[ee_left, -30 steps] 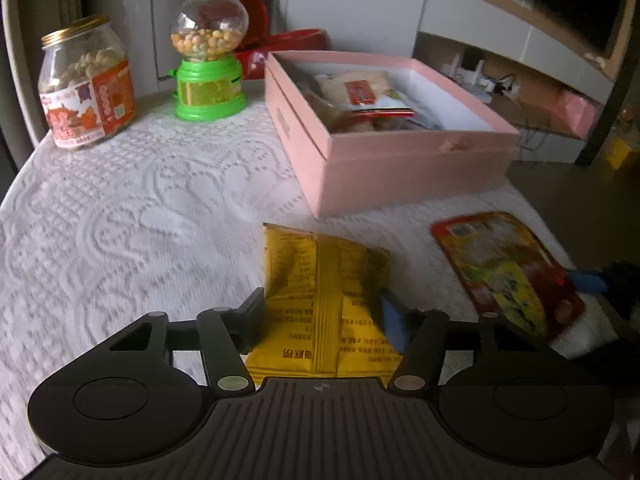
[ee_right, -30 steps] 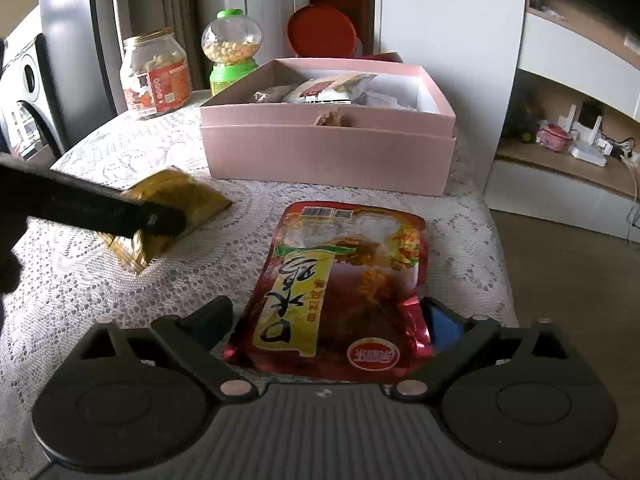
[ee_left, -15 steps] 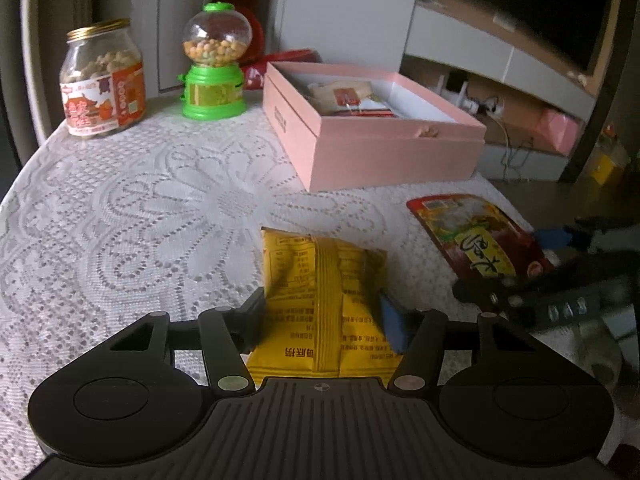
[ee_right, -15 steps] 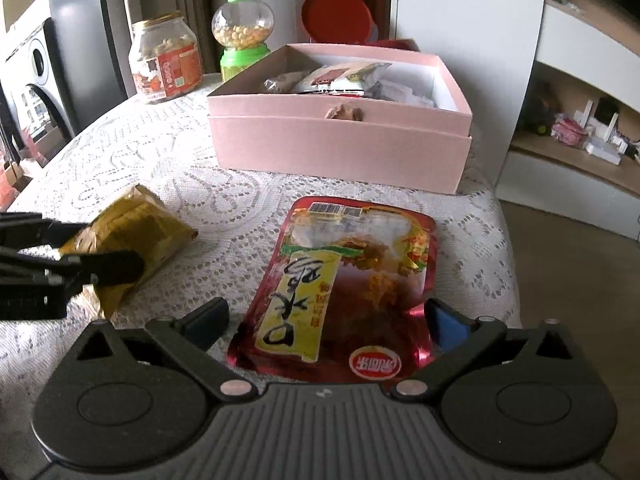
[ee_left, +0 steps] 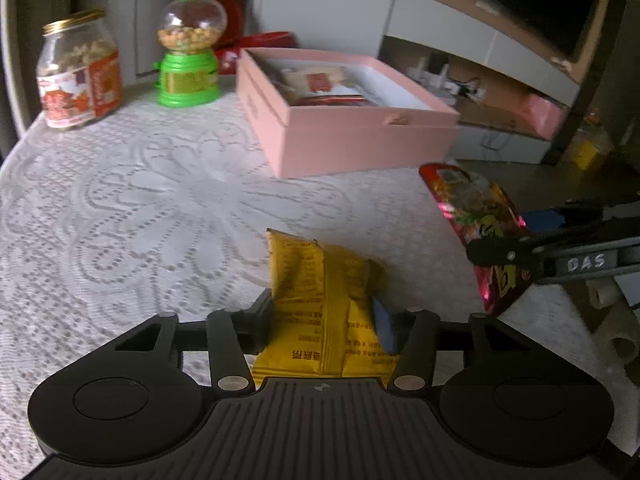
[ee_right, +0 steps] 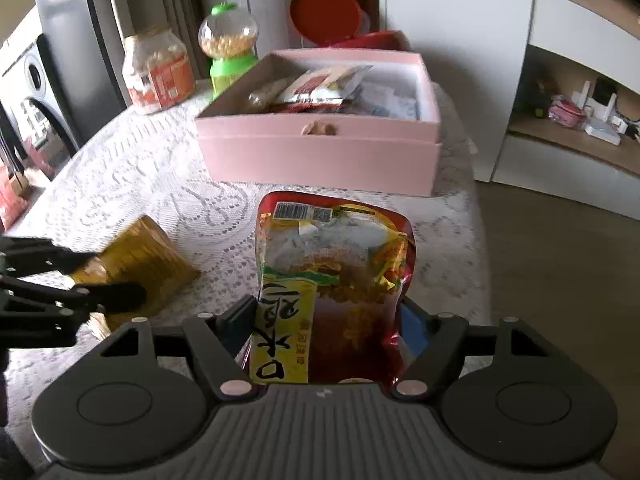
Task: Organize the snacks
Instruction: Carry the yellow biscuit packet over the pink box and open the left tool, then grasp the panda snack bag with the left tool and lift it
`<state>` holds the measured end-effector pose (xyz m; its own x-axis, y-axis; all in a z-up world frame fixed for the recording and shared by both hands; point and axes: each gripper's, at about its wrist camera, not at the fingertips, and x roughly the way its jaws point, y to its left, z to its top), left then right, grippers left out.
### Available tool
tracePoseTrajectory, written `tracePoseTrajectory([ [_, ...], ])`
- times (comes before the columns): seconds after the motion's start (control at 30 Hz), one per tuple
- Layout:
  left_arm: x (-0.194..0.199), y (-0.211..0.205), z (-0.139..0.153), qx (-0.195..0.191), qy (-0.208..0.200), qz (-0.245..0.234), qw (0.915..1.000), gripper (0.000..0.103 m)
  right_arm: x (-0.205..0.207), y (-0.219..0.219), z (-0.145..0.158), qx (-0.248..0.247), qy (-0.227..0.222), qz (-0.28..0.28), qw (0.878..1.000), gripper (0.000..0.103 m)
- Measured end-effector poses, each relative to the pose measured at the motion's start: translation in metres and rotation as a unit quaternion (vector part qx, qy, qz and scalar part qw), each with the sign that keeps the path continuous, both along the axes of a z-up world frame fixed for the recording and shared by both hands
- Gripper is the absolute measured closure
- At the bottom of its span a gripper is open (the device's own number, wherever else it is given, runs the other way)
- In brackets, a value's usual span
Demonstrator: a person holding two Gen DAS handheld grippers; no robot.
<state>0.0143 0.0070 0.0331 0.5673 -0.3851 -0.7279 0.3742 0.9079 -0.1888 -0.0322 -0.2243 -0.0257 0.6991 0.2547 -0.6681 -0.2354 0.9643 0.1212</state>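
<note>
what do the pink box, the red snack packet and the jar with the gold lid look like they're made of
Pink box: looks like matte paperboard, with flat walls, crisp edges and no shine.
Red snack packet: glossy plastic or foil film; it crinkles and glints where the right gripper pinches it.
Jar: clear glass or hard plastic, I can't tell which; the contents show through, under a printed label and a metallic-looking gold lid.

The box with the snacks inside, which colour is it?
Pink; the box shows best in the right wrist view.

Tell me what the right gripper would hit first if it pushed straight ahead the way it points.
Probably the pink box: its front wall lies directly beyond the red packet held in the right gripper. Depth is unclear, so the tablecloth might come first.
</note>
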Motion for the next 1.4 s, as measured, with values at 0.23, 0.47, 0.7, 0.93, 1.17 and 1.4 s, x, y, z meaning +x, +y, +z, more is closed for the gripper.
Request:
tracePoseTrajectory([
  [0.23,0.004,-0.006,0.033,-0.036,-0.038,-0.004,0.9986,0.056,-0.030,-0.024,0.026,-0.006,-0.041,-0.003,0.999,0.029],
  [0.47,0.071,-0.014,0.090,-0.089,-0.122,0.035,0.9880,0.087,-0.027,-0.022,0.028,0.004,-0.049,0.002,0.999,0.029],
  [0.7,0.118,-0.044,0.090,-0.095,-0.113,0.019,0.9889,0.086,-0.026,-0.009,0.013,0.004,-0.028,0.023,0.999,0.029],
  [0.93,0.062,-0.054,0.035,0.039,-0.068,-0.028,0.9966,0.083,-0.008,-0.013,-0.014,-0.002,-0.008,-0.011,1.000,0.029],
  [1.17,0.046,-0.092,0.015,0.125,-0.077,-0.050,0.9879,0.077,-0.007,-0.009,-0.028,-0.010,-0.030,-0.041,0.999,0.020],
  [1.4,0.048,-0.119,0.006,0.163,-0.065,-0.072,0.9818,0.072,-0.016,-0.004,-0.034,-0.027,-0.057,-0.040,0.997,0.015],
])
